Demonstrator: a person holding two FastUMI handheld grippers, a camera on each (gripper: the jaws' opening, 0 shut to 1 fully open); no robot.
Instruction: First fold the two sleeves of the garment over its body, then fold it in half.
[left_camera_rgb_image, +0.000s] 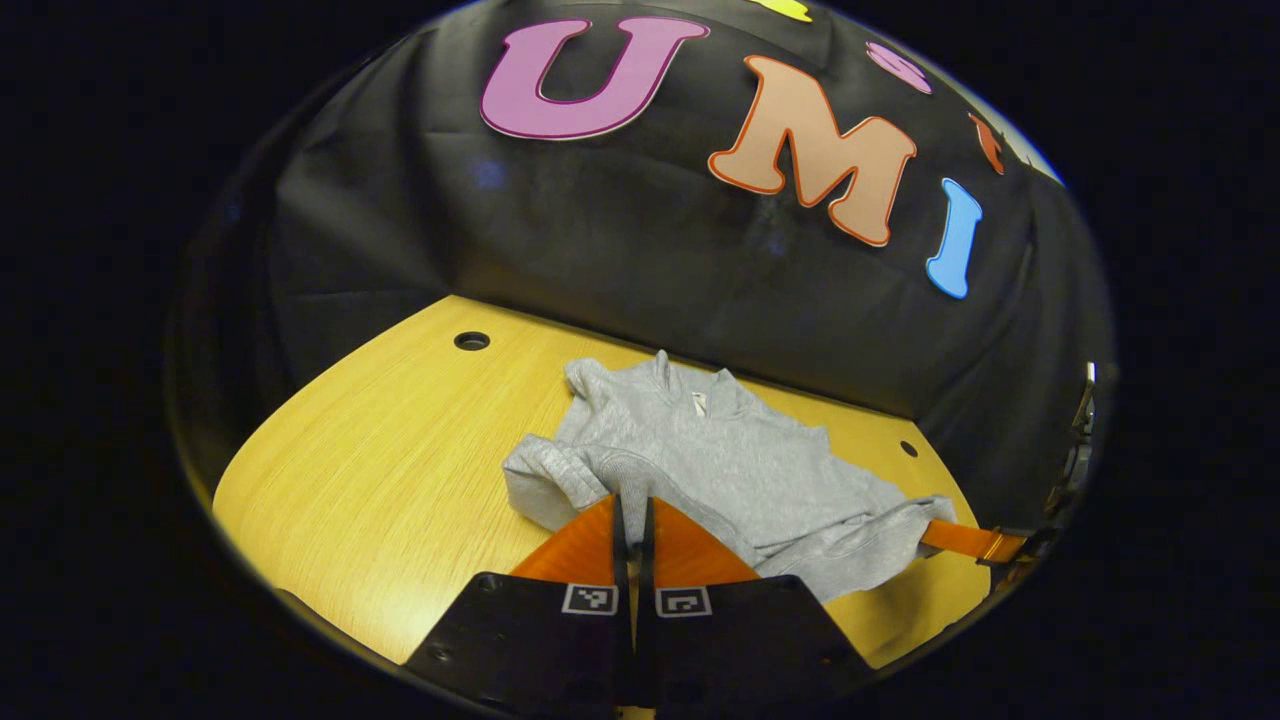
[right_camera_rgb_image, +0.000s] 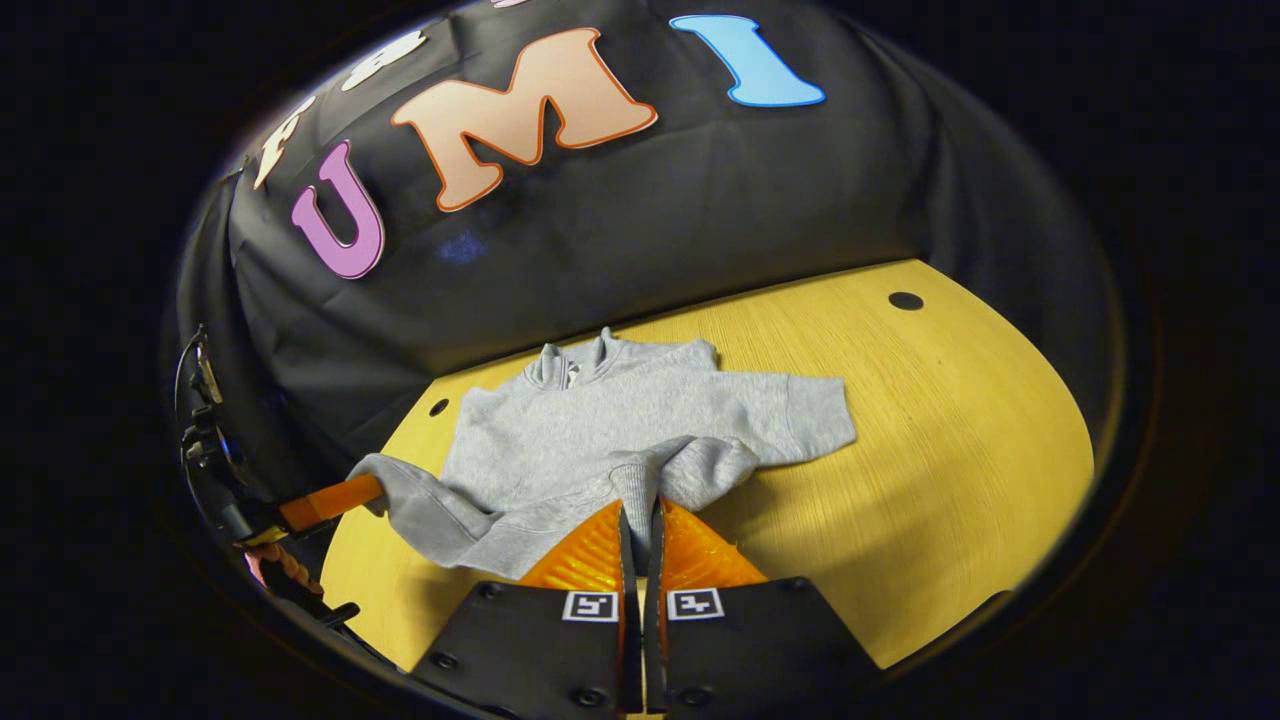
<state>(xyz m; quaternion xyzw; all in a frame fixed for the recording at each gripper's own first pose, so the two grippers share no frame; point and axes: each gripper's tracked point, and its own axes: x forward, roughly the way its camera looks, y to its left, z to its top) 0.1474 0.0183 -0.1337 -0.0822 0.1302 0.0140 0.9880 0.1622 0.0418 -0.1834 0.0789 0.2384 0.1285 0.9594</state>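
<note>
Right gripper view: sweatshirt (right_camera_rgb_image: 620, 430) between hand-held gripper (right_camera_rgb_image: 638, 520) fingers.

A table (left_camera_rgb_image: 380, 470) with a yellow wood-grain top stands against a black cloth wall (left_camera_rgb_image: 620, 230) that hangs in soft folds and creases right behind its far edge. The tabletop has small round dark holes (left_camera_rgb_image: 471, 341) near its far corners, 2 in each view. The lighting is dim and warm.
</note>
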